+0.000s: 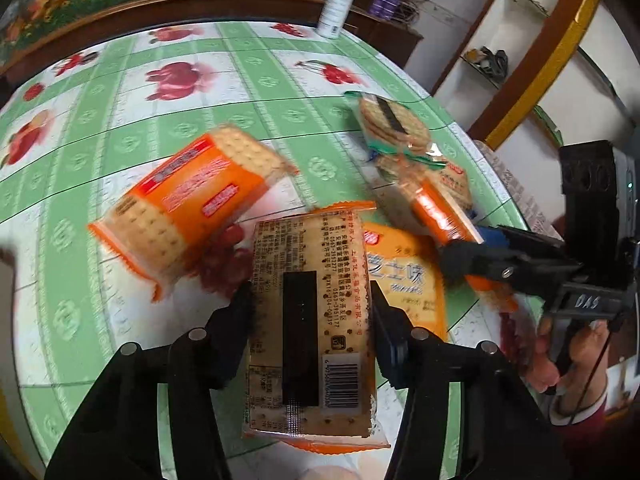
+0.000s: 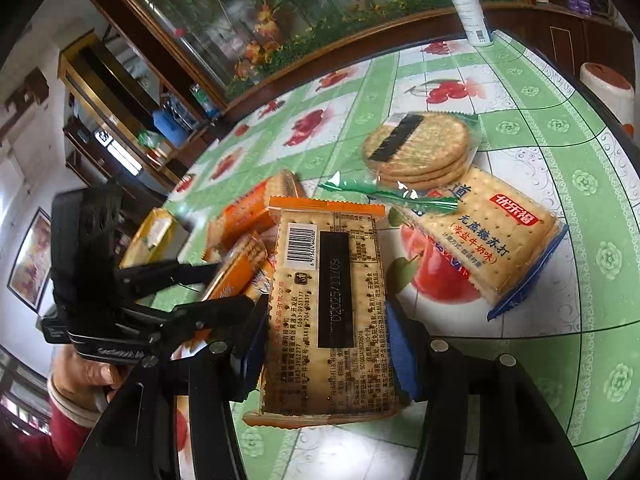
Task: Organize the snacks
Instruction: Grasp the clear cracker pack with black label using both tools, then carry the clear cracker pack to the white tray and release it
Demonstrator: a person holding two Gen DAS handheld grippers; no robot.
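My left gripper (image 1: 312,300) is shut on an orange cracker pack (image 1: 310,320), label side up, above the table. My right gripper (image 2: 326,320) is shut on another orange cracker pack (image 2: 328,312); it also shows in the left wrist view (image 1: 452,216). A third orange pack (image 1: 188,204) lies blurred at the left, and a fourth (image 1: 404,276) lies flat under the held ones. A green pack of round biscuits (image 2: 420,152) rests on a blue soda-cracker pack (image 2: 492,240). The left gripper shows in the right wrist view (image 2: 224,280) among orange packs.
The round table (image 1: 120,120) has a green cloth with fruit prints. A white spray bottle (image 1: 338,0) stands at its far edge before a wooden cabinet. A white and red stool (image 2: 608,88) stands at the right. Shelves line the walls.
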